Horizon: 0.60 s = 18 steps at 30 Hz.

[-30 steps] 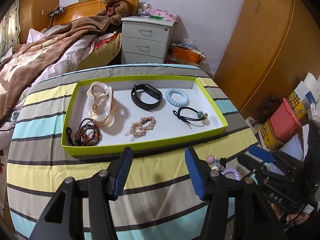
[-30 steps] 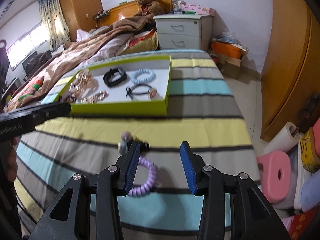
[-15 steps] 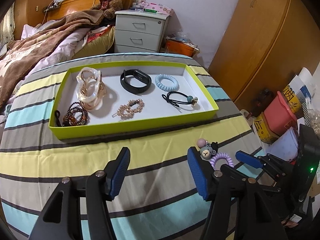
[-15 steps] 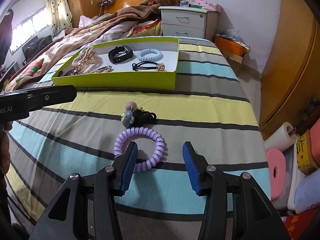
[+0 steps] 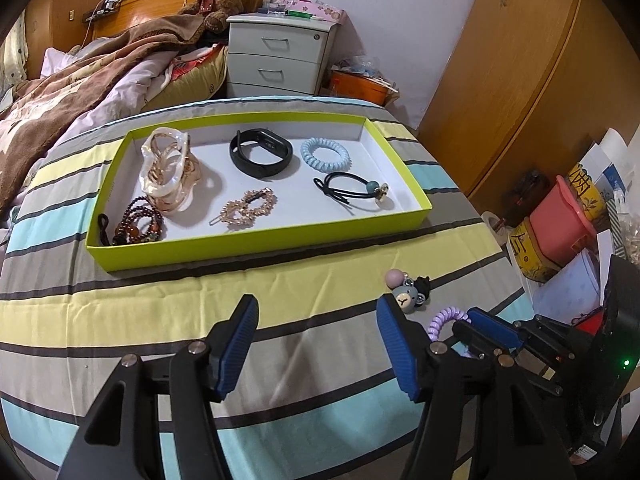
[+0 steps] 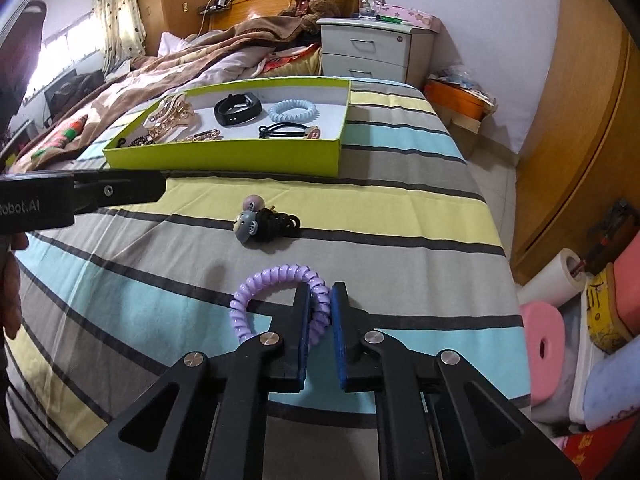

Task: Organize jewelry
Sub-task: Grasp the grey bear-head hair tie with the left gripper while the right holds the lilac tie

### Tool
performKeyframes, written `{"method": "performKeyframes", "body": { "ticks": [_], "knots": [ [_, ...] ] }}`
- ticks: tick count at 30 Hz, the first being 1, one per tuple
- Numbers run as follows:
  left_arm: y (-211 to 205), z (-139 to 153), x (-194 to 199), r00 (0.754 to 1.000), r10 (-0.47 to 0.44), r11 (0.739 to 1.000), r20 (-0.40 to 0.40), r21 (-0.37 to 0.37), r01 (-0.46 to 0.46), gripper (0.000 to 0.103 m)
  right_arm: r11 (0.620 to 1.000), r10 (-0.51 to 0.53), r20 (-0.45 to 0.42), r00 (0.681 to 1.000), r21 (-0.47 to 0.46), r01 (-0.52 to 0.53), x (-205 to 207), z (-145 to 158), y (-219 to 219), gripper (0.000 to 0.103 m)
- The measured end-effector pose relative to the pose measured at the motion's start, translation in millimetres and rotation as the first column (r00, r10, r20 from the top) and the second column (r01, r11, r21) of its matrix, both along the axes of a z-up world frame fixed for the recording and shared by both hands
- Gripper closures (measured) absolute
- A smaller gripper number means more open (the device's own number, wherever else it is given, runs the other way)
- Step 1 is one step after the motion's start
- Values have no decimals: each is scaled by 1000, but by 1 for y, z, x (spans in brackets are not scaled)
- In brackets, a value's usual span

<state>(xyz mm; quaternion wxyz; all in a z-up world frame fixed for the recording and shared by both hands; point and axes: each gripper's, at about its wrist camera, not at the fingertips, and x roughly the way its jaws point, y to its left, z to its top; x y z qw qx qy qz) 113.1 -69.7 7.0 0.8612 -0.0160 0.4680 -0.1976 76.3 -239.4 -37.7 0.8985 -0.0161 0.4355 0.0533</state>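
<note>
Purple coil tie point(image 6: 280, 300): light, springy, likely slippery; right claw point(image 6: 320, 312) pinches its near-right arc. Left claw point(image 5: 316, 344) spread, empty. Tray point(image 6: 224, 156) ahead.

Striped tablecloth point(image 6: 400, 216) — green tray point(image 5: 256, 242), bear-charm hair tie point(image 6: 260, 226), purple coil tie point(image 6: 272, 280) directly on it

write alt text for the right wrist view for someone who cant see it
The right gripper is shut on a purple spiral hair tie lying on a striped cloth. Beyond it sits a bear-charm hair tie, then a green tray of jewelry.
</note>
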Motion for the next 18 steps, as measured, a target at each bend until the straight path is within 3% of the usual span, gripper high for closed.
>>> {"method": "performKeyframes", "body": {
  "ticks": [18],
  "knots": [
    [-36, -3, -2, 998, -64, 998, -9, 18, 64, 39, 993, -103, 58, 993, 67, 99, -16, 12, -43, 93]
  ]
}}
